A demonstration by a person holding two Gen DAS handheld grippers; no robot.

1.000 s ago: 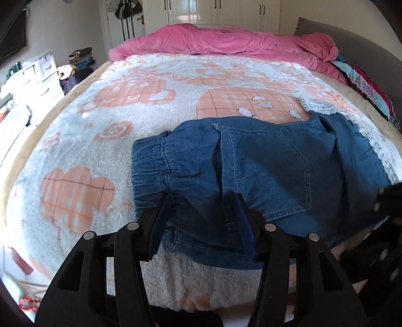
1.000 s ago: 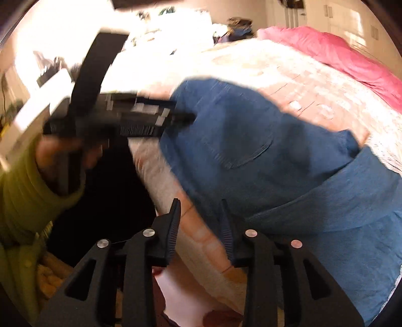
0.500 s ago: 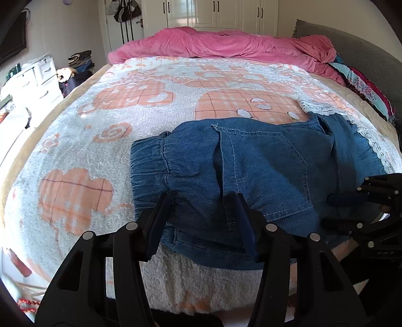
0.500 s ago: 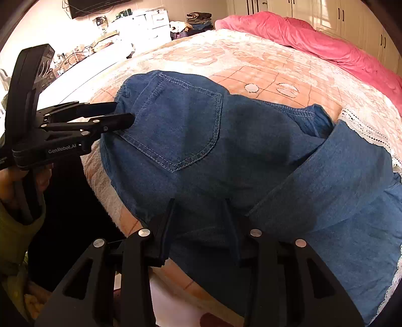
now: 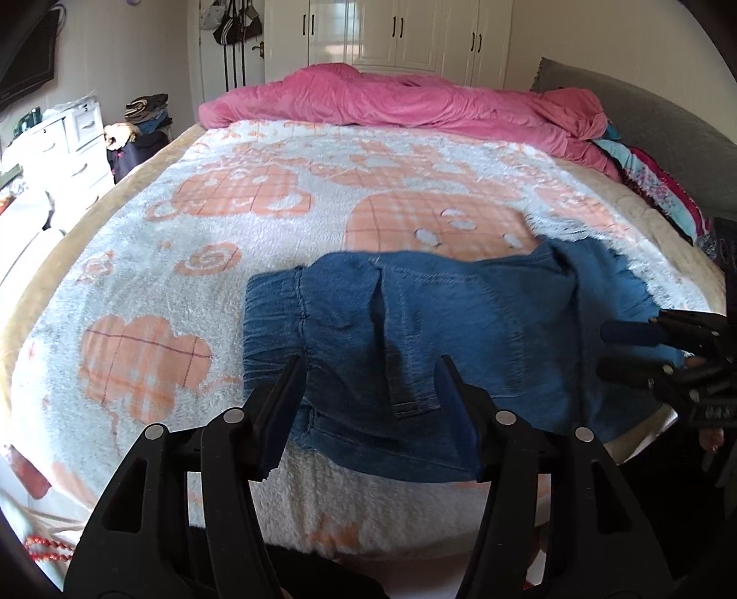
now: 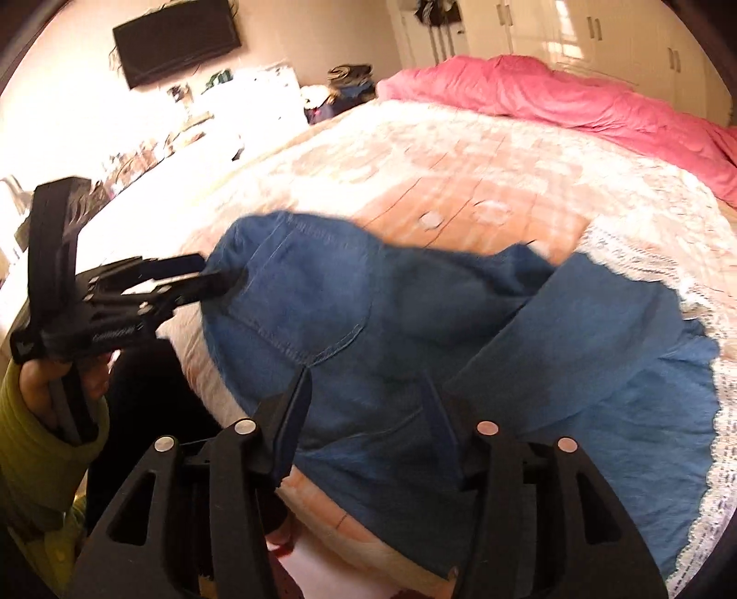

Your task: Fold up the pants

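Note:
Blue denim pants [image 5: 460, 331] with a back pocket and a white lace hem [image 6: 718, 442] lie folded at the bed's near edge. My left gripper [image 5: 371, 368] hovers over their waistband end. Its jaws are opening, and the denim lies loose under the gap with no pad pressing on it. From the right wrist view the left gripper [image 6: 216, 272] shows side-on at the waistband's edge, held by a hand in a green sleeve [image 6: 37, 442]. My right gripper [image 6: 366, 382] stands over the pocket and folded leg with its jaws opening and nothing pinched. The right gripper [image 5: 612, 350] also shows at the pants' right end.
The bed [image 5: 207, 230] wears a white fleece blanket with orange checked patches. A pink quilt [image 5: 414, 101] is heaped along its far side, with patterned pillows [image 5: 658, 184] at the right. White drawers [image 5: 78, 138] and clutter stand at the left, wardrobes [image 5: 391, 32] behind.
Both grippers' jaws have spread wider. The left gripper has lifted and drawn back a little from the pants. The right gripper has come from beside the bed's edge to over the denim.

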